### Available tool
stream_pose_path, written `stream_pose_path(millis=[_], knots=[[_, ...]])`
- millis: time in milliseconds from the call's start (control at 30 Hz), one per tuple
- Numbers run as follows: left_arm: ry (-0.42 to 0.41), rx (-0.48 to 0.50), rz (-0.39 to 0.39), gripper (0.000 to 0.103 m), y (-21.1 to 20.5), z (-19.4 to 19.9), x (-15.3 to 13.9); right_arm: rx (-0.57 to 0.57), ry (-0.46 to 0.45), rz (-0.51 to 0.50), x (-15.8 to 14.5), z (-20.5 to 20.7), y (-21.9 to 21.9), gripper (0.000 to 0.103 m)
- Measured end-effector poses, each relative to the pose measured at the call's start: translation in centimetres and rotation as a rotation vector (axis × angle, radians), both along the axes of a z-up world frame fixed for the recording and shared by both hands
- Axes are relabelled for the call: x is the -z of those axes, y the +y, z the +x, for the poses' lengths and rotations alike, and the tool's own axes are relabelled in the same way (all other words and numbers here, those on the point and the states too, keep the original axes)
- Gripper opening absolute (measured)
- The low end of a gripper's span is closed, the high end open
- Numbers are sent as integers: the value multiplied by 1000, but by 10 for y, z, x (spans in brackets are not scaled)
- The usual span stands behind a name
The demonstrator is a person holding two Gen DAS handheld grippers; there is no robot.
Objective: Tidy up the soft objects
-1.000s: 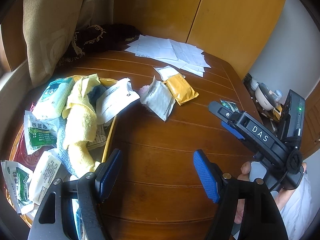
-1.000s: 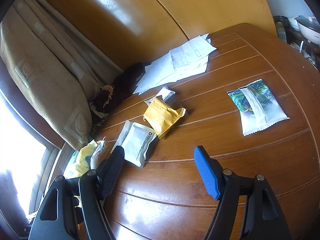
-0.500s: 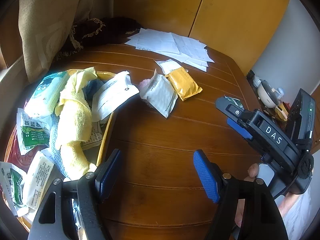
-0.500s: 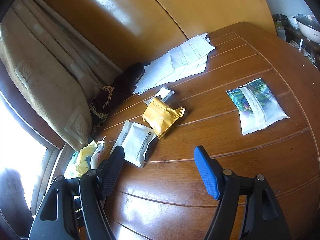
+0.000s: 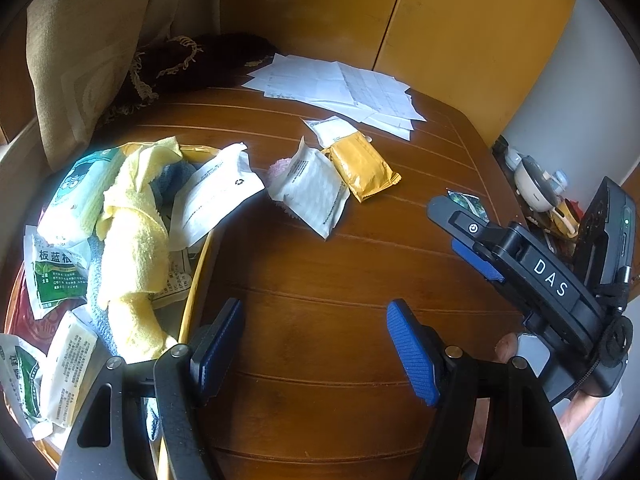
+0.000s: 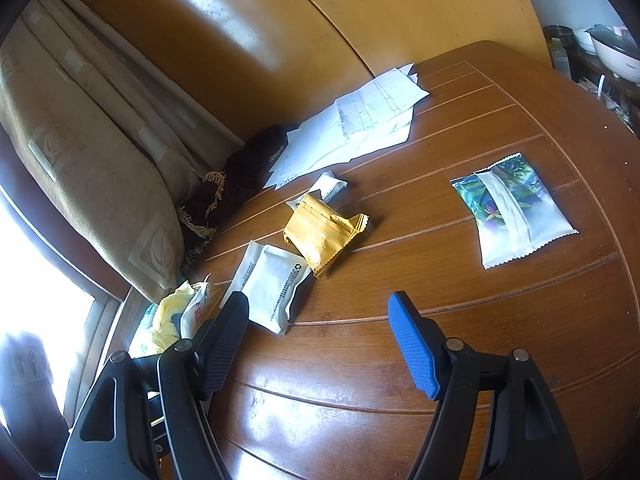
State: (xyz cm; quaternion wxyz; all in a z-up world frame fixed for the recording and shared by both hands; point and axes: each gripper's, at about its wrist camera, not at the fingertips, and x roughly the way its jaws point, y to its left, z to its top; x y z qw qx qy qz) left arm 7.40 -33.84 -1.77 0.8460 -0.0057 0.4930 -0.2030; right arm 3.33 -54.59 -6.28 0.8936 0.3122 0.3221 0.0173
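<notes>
Left wrist view: the left gripper (image 5: 314,350) hangs over bare table (image 5: 320,280), its jaws spread wide with nothing between them. A tray (image 5: 196,276) sits at the left edge of the table, heaped with soft goods: a yellow towel (image 5: 132,248) draped across the pile, a blue cloth (image 5: 96,292) under it, a mint pack (image 5: 78,196) at the far left, green-printed sachets (image 5: 56,276) and a white pouch (image 5: 218,196) overhanging the tray rim. Just beyond the rim on the table lies a white pack (image 5: 310,192), resting partly on something pink (image 5: 280,168) that is mostly hidden. A yellow pack (image 5: 364,166) touches it on the far side, with a small white packet (image 5: 330,130) behind. Papers (image 5: 340,88) are spread near the far edge, beside a dark fringed cloth (image 5: 188,60) and a curtain (image 5: 88,52). The right gripper (image 5: 476,254) enters from the right, held in a hand (image 5: 506,350).

Right wrist view: the right gripper (image 6: 318,346) is likewise wide apart and empty, above bare wood. The white pack (image 6: 272,284) lies just ahead of its left finger, the yellow pack (image 6: 320,232) touching it beyond. A floral pack (image 6: 512,208) lies alone, well apart to the right. The tray's contents show only partly behind the left finger.
</notes>
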Motion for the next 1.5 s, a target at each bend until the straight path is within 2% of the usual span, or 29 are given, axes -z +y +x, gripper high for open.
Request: stream_pose_path(millis=[700,1500], knots=[[14,3,26,77,-8,8,8,2,2,9,2,0,-1,72],[15,12,37,77,-13,13,3,7,4,16,3,-1,-1,72]])
